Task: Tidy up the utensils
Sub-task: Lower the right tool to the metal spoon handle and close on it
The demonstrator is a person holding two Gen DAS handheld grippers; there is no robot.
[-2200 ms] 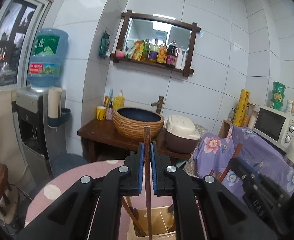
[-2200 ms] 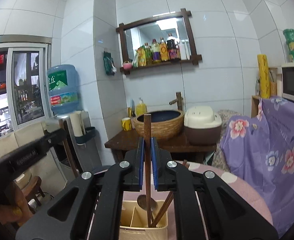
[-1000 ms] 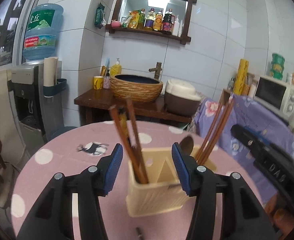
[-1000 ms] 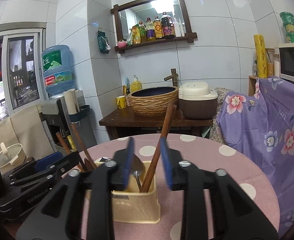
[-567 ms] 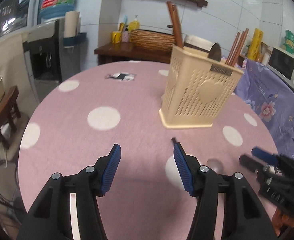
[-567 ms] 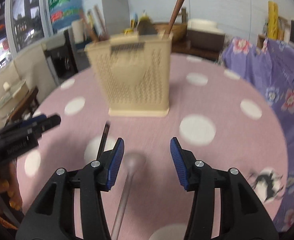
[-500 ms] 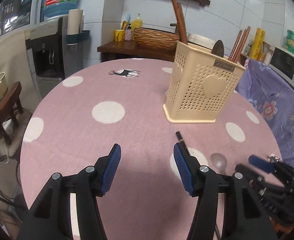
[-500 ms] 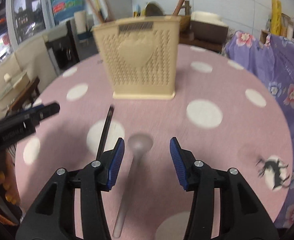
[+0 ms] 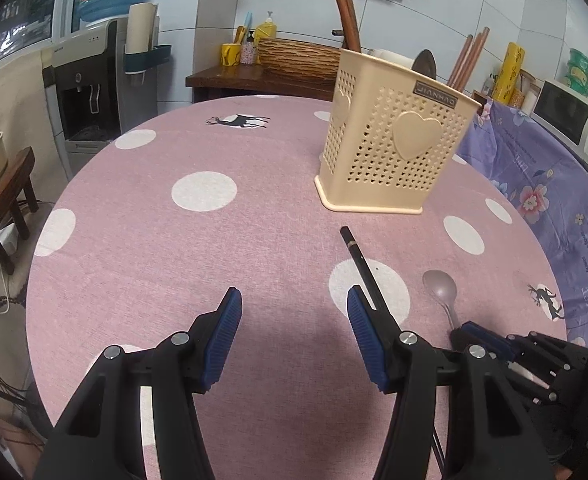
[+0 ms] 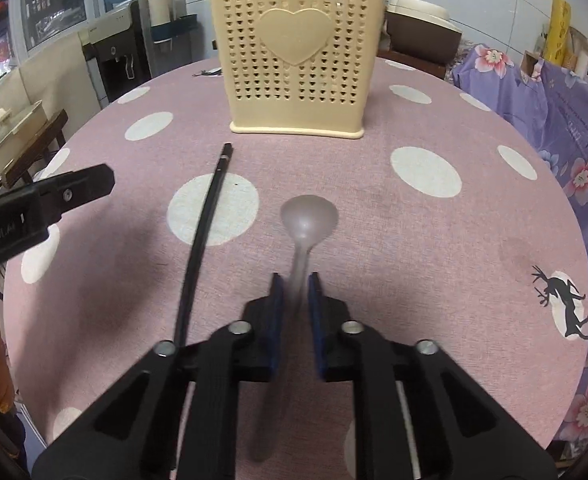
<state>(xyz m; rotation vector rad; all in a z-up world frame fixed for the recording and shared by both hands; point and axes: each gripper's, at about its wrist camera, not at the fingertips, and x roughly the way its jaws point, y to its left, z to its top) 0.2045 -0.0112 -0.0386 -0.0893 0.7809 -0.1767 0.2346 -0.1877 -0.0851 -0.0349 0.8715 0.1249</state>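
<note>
Pick-up step in hand: right gripper (image 10: 293, 294) nearly closed around the spoon (image 10: 308, 216) handle on the table (image 10: 434, 240), grip unconfirmed; left gripper (image 9: 292, 320) open, empty; next, lift into holder (image 10: 296, 52).

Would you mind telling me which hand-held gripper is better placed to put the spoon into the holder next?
The right hand-held gripper, probably. Its jaws already flank the spoon handle, nearly closed, facing the utensil holder. The left hand-held gripper is wide open and empty, nearer the black chopstick.
</note>
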